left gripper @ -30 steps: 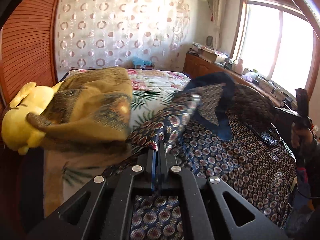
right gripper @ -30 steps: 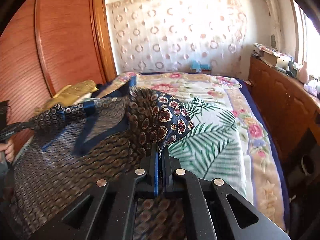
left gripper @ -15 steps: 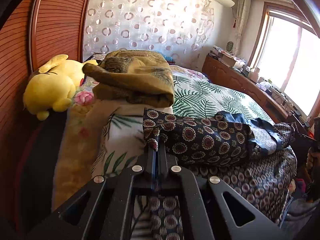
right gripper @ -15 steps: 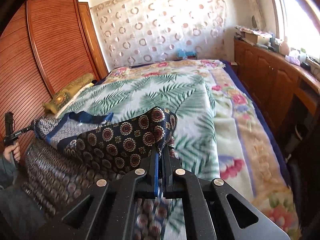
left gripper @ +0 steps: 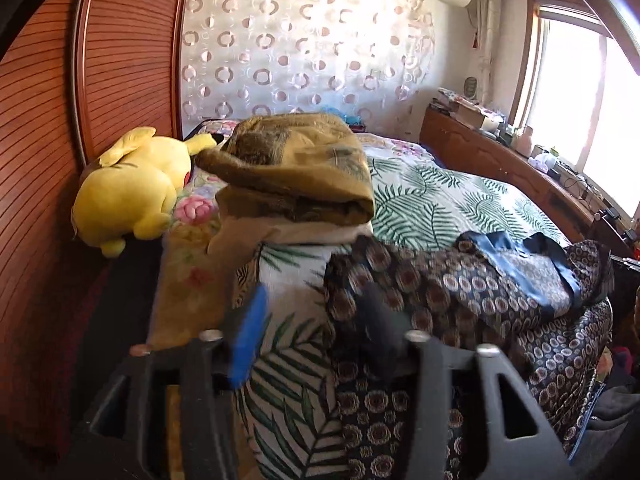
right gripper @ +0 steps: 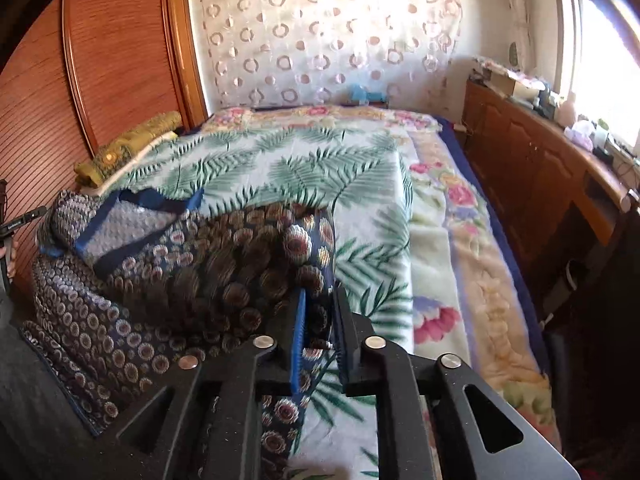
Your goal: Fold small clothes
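The dark medallion-print garment (left gripper: 472, 292) lies folded over on the palm-leaf blanket (left gripper: 432, 204) at the bed's near edge. Left tongs (left gripper: 312, 320) are opening, jaws wide apart off the cloth. Right tongs (right gripper: 318, 320) are opening too, with the fabric's corner loose between them.

The patterned garment (right gripper: 168, 264) is thin cloth with a slight silky sheen, trimmed in plain blue fabric, and it lies on a soft, fleecy blanket (right gripper: 360, 184) with a matt nap. The yellow toy (left gripper: 132, 192) is plush, and the folded olive cloth (left gripper: 296, 168) looks woven and dull. The wardrobe (left gripper: 120, 60) is ribbed, polished wood.
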{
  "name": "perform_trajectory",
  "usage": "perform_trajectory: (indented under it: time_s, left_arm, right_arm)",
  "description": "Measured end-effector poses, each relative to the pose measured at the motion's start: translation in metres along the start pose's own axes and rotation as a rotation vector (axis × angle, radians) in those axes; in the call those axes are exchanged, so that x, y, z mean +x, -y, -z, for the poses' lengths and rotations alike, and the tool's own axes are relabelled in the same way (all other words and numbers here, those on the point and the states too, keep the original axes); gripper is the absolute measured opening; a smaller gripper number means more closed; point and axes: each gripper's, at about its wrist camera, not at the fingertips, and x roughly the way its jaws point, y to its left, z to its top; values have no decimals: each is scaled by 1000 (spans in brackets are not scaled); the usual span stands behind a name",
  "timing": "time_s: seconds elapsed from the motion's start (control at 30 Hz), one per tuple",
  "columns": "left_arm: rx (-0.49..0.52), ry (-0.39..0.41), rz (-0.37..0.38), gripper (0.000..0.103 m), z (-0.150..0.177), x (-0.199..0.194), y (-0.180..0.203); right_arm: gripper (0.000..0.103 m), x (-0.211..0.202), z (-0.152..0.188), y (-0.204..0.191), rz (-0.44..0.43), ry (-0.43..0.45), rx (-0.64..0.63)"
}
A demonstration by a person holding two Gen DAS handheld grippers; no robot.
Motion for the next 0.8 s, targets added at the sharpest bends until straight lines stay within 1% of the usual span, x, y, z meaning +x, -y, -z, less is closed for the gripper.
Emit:
perform_trajectory:
  time_s: [0.03,0.07,0.13,0.17,0.27,0.37,0.4,0.5,0.6,0.8]
  left_arm:
    - [7,2,-6,69,-4,1,1]
    - [15,7,-14,76,-9,3,1]
    - [25,18,-24,77,-18,7,0]
    - [28,24,-30,77,-22,9,0]
    - [35,40,-57,77,-33,17,-2]
    - [48,30,-82,77,-42,34,-8]
    - [51,17,-100,77,-43,42,-12]
    - [39,-27,-112,77,-44,59,-18]
    - [33,-70,-102,77,-40,70,-22]
    - [28,-97,-44,77,-33,71,-15]
  right_arm:
    - [30,-3,-4,3,9,14,6]
    - [33,-3,-6,6,18,25,13]
    - [41,-1,-15,15,46,44,33]
    - [42,-1,-15,17,55,43,39]
    - [43,17,-20,25,76,19,61]
    - [43,40,-23,25,64,-18,68]
    - [43,50,-24,23,58,-31,68]
    - [43,69,-23,20,32,-62,73]
    - [43,75,-24,9,-10,-70,72]
    - [43,66,-21,-15,-46,-74,38]
